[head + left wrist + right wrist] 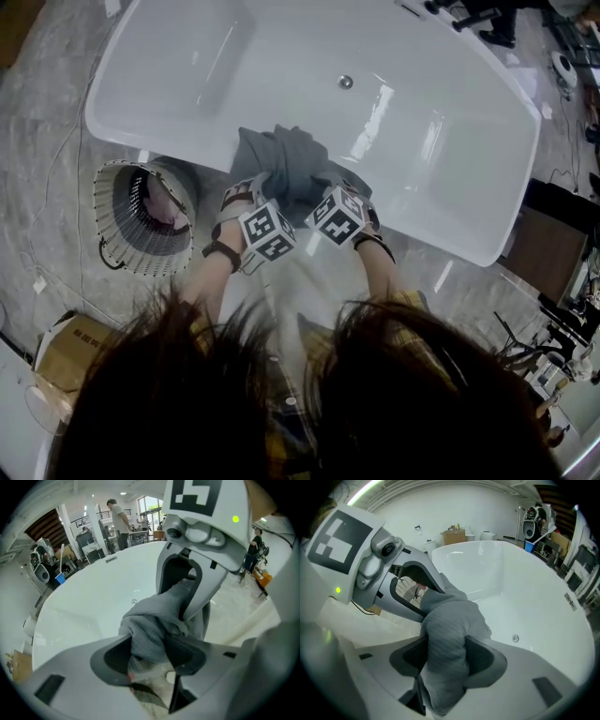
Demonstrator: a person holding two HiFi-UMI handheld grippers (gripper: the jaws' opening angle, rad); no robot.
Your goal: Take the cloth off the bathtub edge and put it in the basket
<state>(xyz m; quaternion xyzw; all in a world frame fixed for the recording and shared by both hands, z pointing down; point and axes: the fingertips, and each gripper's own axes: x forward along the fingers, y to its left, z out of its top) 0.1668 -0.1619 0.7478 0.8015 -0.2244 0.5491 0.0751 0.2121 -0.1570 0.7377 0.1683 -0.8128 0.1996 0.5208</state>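
A grey cloth [286, 161] lies bunched over the near rim of the white bathtub [150, 141]. Both grippers meet at it, side by side. My left gripper [255, 185] is shut on a fold of the cloth [154, 616], which fills the space between the pads in the left gripper view [147, 651]. My right gripper [328, 185] is shut on another fold [450, 625], squeezed between its dark pads [445, 660]. The round ribbed basket [145, 217] stands on the floor left of the grippers, against the tub's outer wall.
The tub's drain [346, 82] sits mid-basin and dark tap fittings [469, 14] at its far end. A cardboard box [70, 347] lies on the marble floor near left. A person [119, 517] stands far off beyond the tub.
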